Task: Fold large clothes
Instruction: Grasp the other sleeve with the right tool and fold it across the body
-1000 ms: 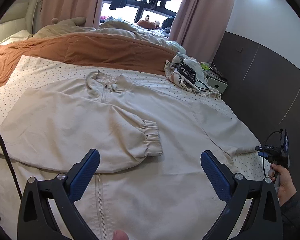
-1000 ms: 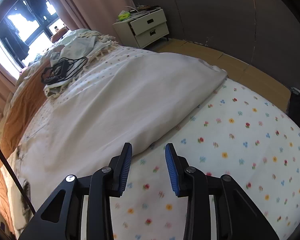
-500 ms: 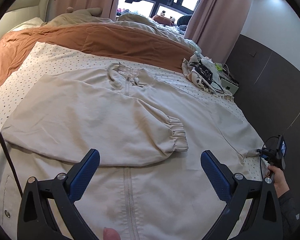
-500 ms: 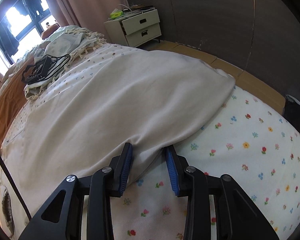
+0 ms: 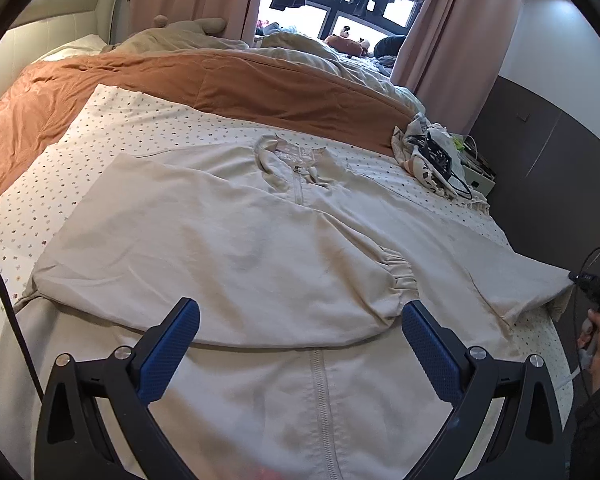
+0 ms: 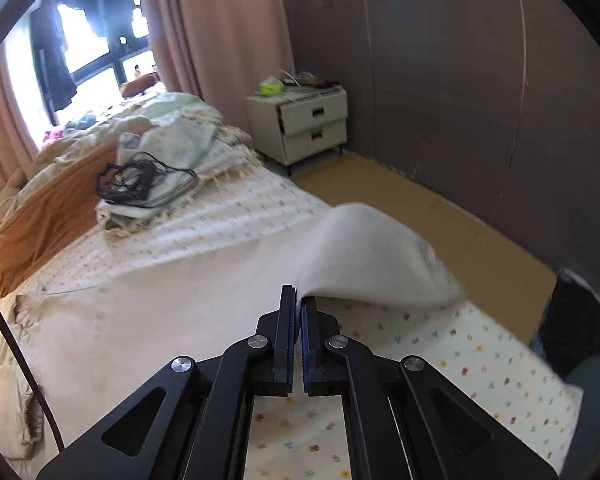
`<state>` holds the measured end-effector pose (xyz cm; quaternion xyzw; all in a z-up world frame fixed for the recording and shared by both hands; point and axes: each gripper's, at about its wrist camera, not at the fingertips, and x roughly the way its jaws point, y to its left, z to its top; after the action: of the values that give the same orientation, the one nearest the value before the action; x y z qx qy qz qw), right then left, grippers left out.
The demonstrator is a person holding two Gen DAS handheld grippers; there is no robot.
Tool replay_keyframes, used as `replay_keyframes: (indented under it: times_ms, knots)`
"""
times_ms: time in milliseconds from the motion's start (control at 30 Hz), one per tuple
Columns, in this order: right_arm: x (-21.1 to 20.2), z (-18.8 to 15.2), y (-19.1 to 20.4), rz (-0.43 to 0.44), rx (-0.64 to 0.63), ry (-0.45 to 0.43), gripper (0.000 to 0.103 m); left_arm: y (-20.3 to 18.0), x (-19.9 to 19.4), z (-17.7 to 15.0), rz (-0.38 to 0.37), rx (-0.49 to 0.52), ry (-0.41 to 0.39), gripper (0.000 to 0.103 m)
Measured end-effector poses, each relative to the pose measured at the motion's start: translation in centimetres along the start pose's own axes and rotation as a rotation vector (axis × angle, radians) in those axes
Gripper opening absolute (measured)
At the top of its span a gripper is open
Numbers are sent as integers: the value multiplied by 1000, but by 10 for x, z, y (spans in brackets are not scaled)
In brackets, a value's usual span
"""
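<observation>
Pinching the jacket's right sleeve (image 6: 364,248), the right gripper (image 6: 298,304) should carry it toward ten o'clock, laying it flat across the folded left sleeve (image 5: 228,256); left gripper (image 5: 300,344) gapes empty.

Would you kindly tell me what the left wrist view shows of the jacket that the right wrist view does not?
Only the left wrist view shows the jacket's collar, its zip, the folded sleeve's gathered cuff and the open left tool. Only the right wrist view shows the bedside cabinet and the right tool pinching the other sleeve off the bed. Both show the jacket and the flowered sheet.
</observation>
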<state>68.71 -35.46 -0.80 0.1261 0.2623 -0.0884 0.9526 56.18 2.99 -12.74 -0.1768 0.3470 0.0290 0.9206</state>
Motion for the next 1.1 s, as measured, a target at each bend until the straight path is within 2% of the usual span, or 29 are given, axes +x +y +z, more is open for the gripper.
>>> replay_keyframes:
  times_ms: [133,333,667,867,933,1000,1100]
  knots:
    - [-34,7,28,39,-50,-43,0,20,0,4,-68,-56,-3,103]
    - [-77,4,69,125,-131,-79,0,29,-8,9,-109,-69,-38,103]
    - [-126,-38,145,338,-270,-69,0,32,-2,8,-173,-85,-3,100]
    - [-113,-67,180,428,-321,-2,0,47,-4,10,-213,-153,-3,100]
    - [-101,-75,187,425,-303,33,0,48,-5,9,-216,-160,-3,100]
    - [-81,-89,189,441,-228,94,0,48,-6,10,-214,-162,-6,100]
    - [-56,-113,188,522,-47,196,0,52,-7,10,-212,-178,-11,100]
